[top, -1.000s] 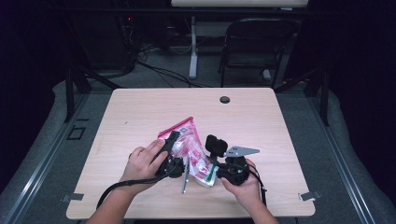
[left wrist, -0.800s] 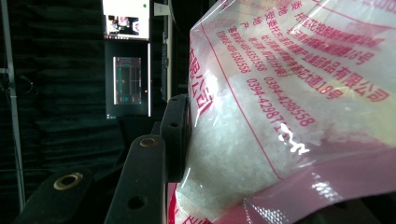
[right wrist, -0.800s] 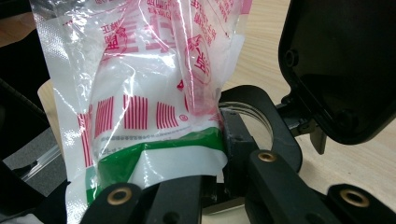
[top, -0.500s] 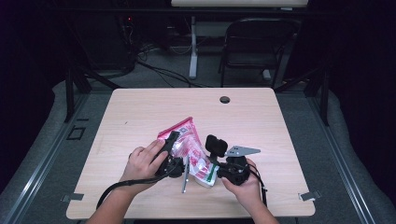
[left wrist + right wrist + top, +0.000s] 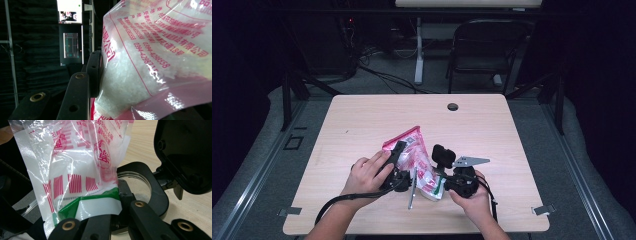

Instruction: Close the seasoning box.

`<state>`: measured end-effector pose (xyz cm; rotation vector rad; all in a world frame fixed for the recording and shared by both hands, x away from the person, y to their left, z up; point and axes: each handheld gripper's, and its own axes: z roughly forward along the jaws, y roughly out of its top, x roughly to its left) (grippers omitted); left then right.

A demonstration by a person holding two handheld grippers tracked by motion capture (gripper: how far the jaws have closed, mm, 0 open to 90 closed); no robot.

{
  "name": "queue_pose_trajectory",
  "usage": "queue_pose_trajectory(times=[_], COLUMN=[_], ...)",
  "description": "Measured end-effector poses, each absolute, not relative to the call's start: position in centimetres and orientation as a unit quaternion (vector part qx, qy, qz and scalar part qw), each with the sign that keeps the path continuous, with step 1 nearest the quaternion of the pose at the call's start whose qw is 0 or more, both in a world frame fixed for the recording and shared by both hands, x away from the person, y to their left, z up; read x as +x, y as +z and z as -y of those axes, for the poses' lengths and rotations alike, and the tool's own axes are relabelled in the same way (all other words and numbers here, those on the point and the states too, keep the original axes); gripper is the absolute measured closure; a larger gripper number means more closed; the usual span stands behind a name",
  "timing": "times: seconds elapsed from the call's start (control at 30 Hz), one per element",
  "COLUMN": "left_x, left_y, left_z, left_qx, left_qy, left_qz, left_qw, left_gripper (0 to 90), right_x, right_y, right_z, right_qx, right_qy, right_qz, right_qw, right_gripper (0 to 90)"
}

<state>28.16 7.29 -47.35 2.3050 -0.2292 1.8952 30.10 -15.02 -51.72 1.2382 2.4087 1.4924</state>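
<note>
A clear plastic bag [image 5: 416, 159] with pink print, holding white grains, is held up over the table's front middle between both hands. My left gripper [image 5: 404, 152] is shut on its body; in the left gripper view one finger [image 5: 96, 72] presses the bag [image 5: 150, 50] and the other is hidden behind it. My right gripper [image 5: 438, 182] is shut on the bag's lower green-and-white corner [image 5: 100, 206], where its jaws have just been closing. Just beyond that corner sits a round black jar [image 5: 150, 195] with its hinged lid [image 5: 185, 155] standing open.
A slim silver tool [image 5: 412, 192] lies on the wooden table [image 5: 362, 120] under the bag. A cable hole [image 5: 453, 106] sits near the far edge. A black chair [image 5: 487, 50] stands beyond the table. A dark cable [image 5: 337, 202] trails from the left gripper.
</note>
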Motion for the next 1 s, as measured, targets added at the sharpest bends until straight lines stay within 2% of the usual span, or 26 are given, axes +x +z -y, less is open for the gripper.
queue_pose_trajectory(times=[1.0], left_x=[27.79], left_y=[-47.19], left_z=[-6.77], left_qx=[0.767], left_qy=[0.634], left_qz=[0.093], left_qw=[0.043], left_gripper=[67.8], right_x=[30.05], right_y=[-51.86], right_z=[14.71], right_qx=[0.399], right_qy=[0.479], right_qz=[-0.781], right_qw=[0.022], right_gripper=[90.0])
